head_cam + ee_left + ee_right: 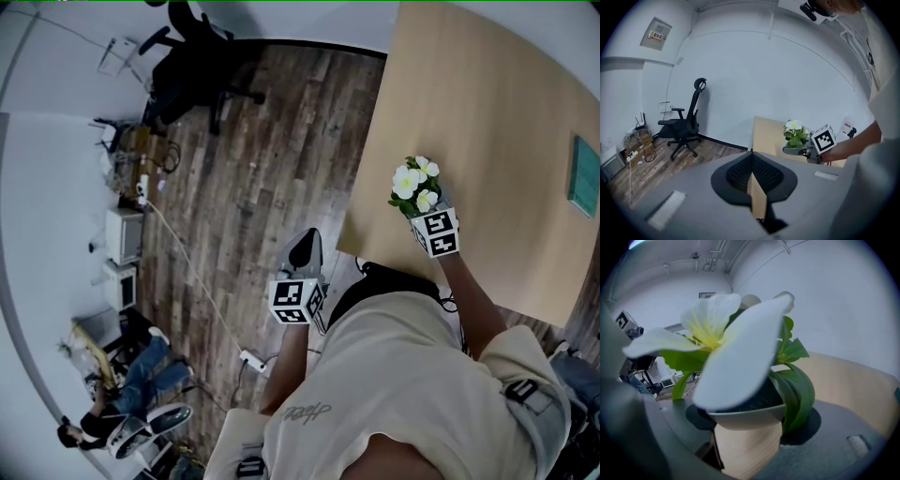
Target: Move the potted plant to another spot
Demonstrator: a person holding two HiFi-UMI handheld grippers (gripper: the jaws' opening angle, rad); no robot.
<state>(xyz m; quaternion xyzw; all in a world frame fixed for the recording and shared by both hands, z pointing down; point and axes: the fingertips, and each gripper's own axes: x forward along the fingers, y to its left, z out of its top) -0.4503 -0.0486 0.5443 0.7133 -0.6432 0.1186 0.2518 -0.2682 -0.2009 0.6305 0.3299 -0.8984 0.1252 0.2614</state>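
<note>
1. Room: plain white walls (759, 70) & a dark wood-plank floor (244, 169) w/ streaky boards.
2. Big light-brown wooden table (487, 103) w/ a smooth flat top, on the right in head view.
3. Black office chair on wheels (686, 124) stands by the wall, well apart from the table.
4. R arm (472, 300) reaches out over the table's near edge. L arm (292, 361) is bent close to the body, over the floor just beside the table's corner.
5. R gripper (747, 425) tips down a bit. Its jaws squeeze the pot from both sides.
6. L gripper (751, 159): black bumpy pads pressed together at the tips, nothing in them.
7. Small potted plant (415, 186) w/ white flowers, green leaves & a round grey pot (750, 412) sits in the R gripper over the table's near part. Can't tell if it touches the top.
</note>
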